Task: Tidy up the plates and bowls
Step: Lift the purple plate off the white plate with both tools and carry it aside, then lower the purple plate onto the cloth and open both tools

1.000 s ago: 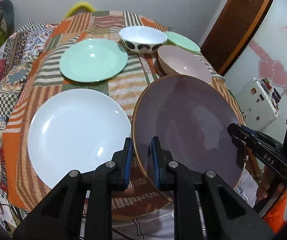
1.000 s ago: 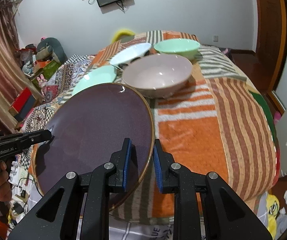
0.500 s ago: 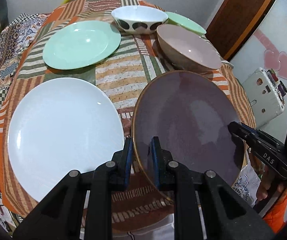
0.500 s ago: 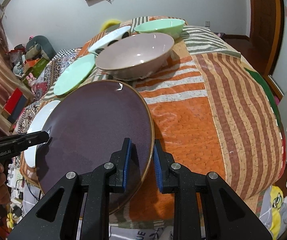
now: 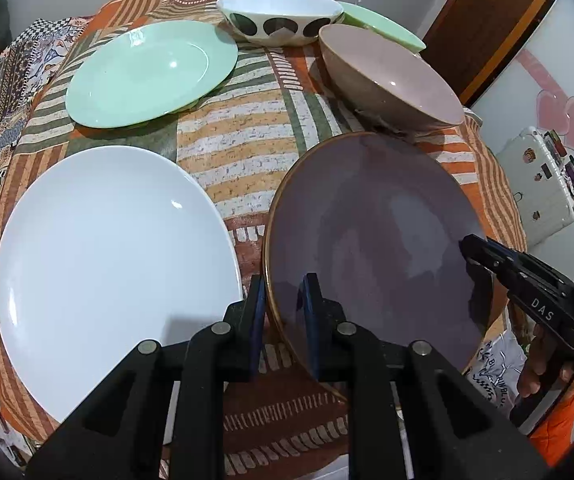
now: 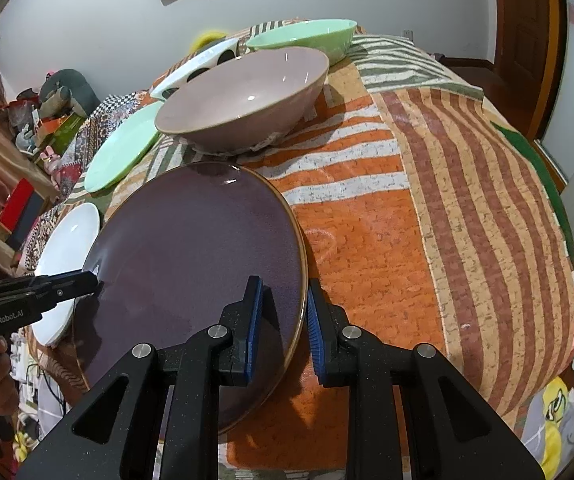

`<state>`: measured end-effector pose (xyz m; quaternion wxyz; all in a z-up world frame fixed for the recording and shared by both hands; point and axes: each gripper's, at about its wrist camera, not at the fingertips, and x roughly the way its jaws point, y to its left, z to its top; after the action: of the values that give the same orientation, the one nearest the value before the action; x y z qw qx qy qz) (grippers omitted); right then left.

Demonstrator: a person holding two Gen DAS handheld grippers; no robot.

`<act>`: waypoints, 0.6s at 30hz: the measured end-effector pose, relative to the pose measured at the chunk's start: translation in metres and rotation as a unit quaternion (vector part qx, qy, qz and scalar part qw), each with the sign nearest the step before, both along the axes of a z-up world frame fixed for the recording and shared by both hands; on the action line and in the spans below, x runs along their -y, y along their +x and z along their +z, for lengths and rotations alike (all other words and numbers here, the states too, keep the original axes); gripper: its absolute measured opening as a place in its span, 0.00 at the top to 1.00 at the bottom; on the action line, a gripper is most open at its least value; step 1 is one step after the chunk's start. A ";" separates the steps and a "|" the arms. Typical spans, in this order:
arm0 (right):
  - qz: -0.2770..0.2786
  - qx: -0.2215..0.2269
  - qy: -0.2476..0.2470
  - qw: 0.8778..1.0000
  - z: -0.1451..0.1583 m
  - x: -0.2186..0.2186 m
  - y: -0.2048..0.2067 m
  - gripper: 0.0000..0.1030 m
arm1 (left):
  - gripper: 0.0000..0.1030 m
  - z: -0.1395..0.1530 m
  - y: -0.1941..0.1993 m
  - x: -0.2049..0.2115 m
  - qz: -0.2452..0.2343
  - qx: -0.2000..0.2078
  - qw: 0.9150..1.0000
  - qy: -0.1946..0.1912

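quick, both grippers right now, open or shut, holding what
Left gripper: shut on the rim of the purple plate.
Right gripper: shut on the opposite rim of the same plate.

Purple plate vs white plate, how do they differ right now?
The purple plate is dark with a brown rim; the white plate is plain white. The purple plate is clamped at opposite edges by the left gripper and right gripper; the white plate lies untouched on the cloth. Both are large round plates.

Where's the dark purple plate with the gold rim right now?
The dark purple gold-rimmed plate is clamped at opposite edges by the left gripper and right gripper, between the white plate and pink bowl.
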<state>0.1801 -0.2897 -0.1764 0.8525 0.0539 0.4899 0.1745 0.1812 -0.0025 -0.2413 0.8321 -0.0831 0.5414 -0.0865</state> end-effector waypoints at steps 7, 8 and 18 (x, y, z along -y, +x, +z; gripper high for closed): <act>0.003 -0.008 0.002 1.000 -0.001 0.004 0.000 0.79 | 0.84 0.000 -0.001 0.000 0.003 -0.004 1.000 -0.002; 0.003 -0.008 -0.001 1.000 0.000 0.002 0.001 0.79 | 0.84 0.000 -0.001 0.000 0.005 -0.003 1.000 -0.001; 0.002 0.025 -0.004 1.000 0.032 0.005 -0.009 0.76 | 0.80 0.036 -0.025 -0.009 0.008 0.041 0.999 0.006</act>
<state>0.1709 -0.2950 -0.1444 0.8643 0.0451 0.4692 0.1752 0.1567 0.0066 -0.2048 0.8549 -0.0789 0.5065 -0.0801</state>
